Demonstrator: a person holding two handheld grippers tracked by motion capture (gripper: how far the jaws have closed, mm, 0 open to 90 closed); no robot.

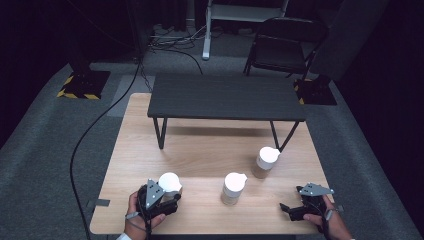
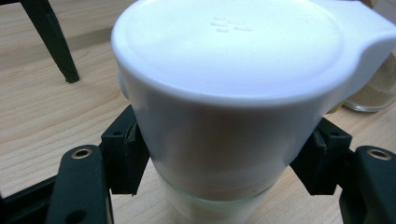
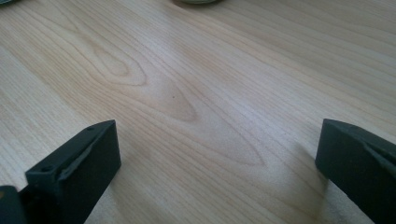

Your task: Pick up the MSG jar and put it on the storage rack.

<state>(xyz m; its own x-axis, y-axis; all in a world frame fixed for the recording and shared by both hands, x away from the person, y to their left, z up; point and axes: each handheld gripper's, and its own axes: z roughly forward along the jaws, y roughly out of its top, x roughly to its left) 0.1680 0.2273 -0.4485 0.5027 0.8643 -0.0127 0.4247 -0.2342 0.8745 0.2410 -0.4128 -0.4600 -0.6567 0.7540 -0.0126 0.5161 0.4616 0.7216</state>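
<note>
Your left claw (image 2: pixel 224 158) is clenched on the white-lidded jar (image 2: pixel 229 93) at the near left of the surface (image 1: pixel 200 150): grasp done, jar probably not yet lifted. Your right claw (image 3: pixel 217 154) rests released, nothing between its jaws. Two similar jars (image 1: pixel 233 188) stand untouched.

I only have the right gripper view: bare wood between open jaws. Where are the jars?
Observer: Three white-lidded jars stand on the wooden table; the middle jar is the one nearest the right gripper, off to its left.
Operator: Left gripper doing anything?
Observer: The left gripper is shut on the left jar, one pad on each side of its white lid.
Operator: Is that jar lifted?
Observer: Cannot tell; the left gripper view hides its base.
Operator: Anything behind the jars?
Observer: A low black bench stands across the table's far end.
</note>
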